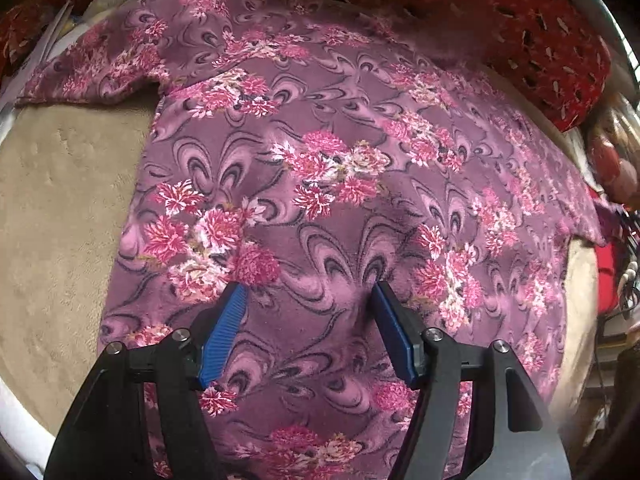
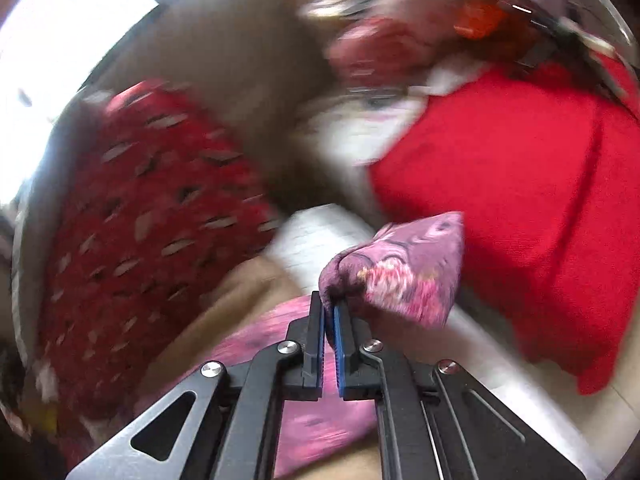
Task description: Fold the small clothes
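A purple fleece garment with pink flowers (image 1: pixel 320 184) lies spread flat on a beige blanket (image 1: pixel 60 208), one sleeve reaching to the upper left. My left gripper (image 1: pixel 308 292) is open, its blue pads resting on or just above the cloth near the lower middle. My right gripper (image 2: pixel 329 308) is shut on a bunched end of the same purple floral garment (image 2: pixel 404 272) and holds it lifted above the bed. The right wrist view is blurred by motion.
A dark red patterned cushion (image 1: pixel 520 28) lies behind the garment; it also shows in the right wrist view (image 2: pixel 152 220). A plain red cloth (image 2: pixel 520 200) lies to the right. Papers and clutter (image 1: pixel 52 36) sit at the far left.
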Demonstrator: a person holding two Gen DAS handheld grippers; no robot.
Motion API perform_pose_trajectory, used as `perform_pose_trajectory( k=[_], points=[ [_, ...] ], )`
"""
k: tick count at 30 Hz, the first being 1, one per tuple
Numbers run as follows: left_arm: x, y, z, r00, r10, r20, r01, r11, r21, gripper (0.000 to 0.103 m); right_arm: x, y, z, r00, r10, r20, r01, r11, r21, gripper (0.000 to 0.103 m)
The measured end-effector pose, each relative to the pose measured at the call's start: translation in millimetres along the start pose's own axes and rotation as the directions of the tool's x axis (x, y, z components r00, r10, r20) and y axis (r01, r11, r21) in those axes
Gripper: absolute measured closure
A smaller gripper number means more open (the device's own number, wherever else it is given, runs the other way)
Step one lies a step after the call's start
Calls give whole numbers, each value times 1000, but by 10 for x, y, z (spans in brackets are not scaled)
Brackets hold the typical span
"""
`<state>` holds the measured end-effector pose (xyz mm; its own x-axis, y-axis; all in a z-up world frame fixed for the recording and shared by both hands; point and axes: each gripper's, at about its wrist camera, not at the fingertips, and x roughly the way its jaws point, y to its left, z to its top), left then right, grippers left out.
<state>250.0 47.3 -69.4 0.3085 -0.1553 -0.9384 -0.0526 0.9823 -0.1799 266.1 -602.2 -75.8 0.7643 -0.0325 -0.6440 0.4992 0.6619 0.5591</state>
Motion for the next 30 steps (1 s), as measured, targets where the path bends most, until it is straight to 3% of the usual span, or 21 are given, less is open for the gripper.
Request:
perform_pose_trajectory(
  k=[5, 12, 20, 24, 26, 29, 30],
  points=[
    [-26, 116, -121, 997, -73, -6, 73, 997, -22, 38, 94, 965, -349, 984, 151, -95, -162, 979, -126, 99],
    [-78, 300, -270, 986, -165, -21, 164, 986, -28, 38, 334, 2177, -1195, 935, 232, -269, -299, 922, -247, 99],
    [-228, 555, -194, 971, -237, -4, 237, 970, -51, 38, 447, 3140, -2298, 875, 219, -432, -393, 842, -370, 99],
    [-330, 826, -104, 967, -255, 28, 256, 961, -105, 38, 476, 3536, -2775, 830, 238, -504, -459, 804, -377, 94],
    [-348, 881, -75, 966, -255, 32, 257, 959, -115, 38, 525, 3670, -3002, 821, 226, -525, -465, 798, -383, 94],
    [-362, 844, -15, 966, -257, 30, 259, 961, -96, 38, 633, 3686, -3246, 779, 152, -608, -458, 801, -386, 93],
    [-358, 800, 6, 966, -256, 30, 258, 963, -84, 38, 590, 3640, -3273, 780, 139, -610, -452, 799, -397, 93]
  ],
)
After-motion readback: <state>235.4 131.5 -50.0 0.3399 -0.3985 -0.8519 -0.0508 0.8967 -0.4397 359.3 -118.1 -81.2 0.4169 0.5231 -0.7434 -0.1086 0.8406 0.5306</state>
